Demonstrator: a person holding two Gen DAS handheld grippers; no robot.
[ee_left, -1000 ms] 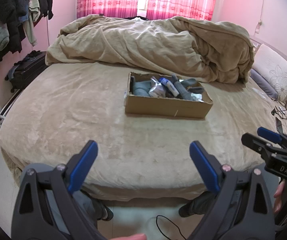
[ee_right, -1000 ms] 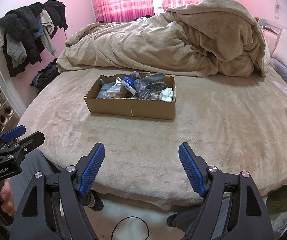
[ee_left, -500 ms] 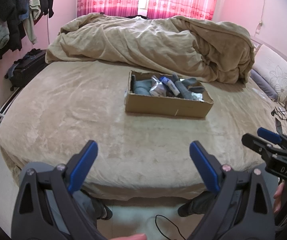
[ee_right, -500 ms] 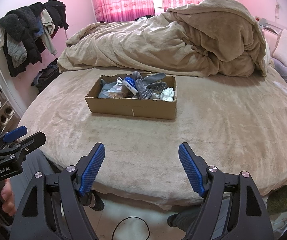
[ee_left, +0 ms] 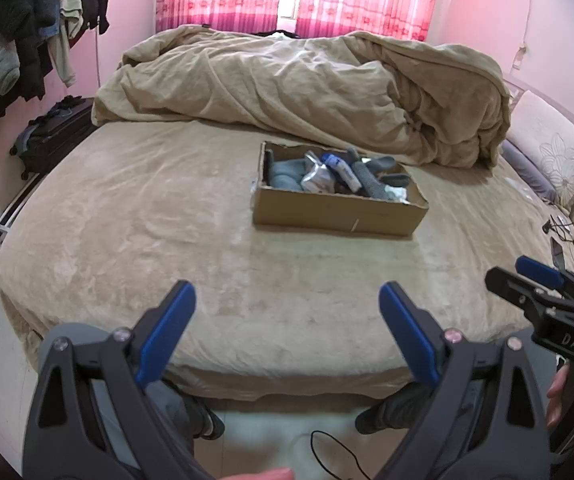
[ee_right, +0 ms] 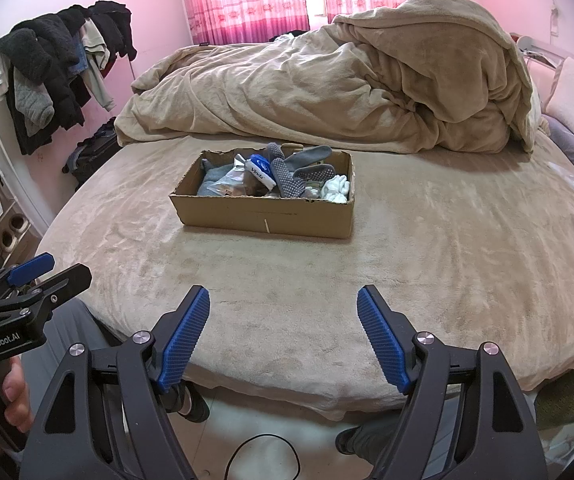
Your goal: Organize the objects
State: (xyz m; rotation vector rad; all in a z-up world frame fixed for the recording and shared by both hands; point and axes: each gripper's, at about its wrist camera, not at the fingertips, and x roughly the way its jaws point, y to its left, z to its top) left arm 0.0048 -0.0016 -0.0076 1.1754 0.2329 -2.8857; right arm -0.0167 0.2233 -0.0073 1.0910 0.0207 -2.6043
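A shallow cardboard box (ee_left: 335,210) (ee_right: 263,216) sits on the beige bed, near its middle. It holds grey socks (ee_right: 287,178), white socks (ee_right: 337,188), a silver packet (ee_left: 317,176) and a blue-and-white tube (ee_right: 261,170). My left gripper (ee_left: 287,300) is open and empty, above the bed's front edge, well short of the box. My right gripper (ee_right: 283,304) is open and empty too, at the front edge. Each gripper also shows at the side of the other's view, the right (ee_left: 527,276) and the left (ee_right: 53,270).
A rumpled beige duvet (ee_left: 307,92) lies piled behind the box. Pillows (ee_left: 551,152) lie at the right. A clothes rack with dark coats (ee_right: 55,64) and a suitcase (ee_left: 53,136) stand at the left. A cable (ee_right: 263,456) lies on the floor.
Both grippers have drifted very slightly; the box sits a touch further right in the views. Both stay open and empty.
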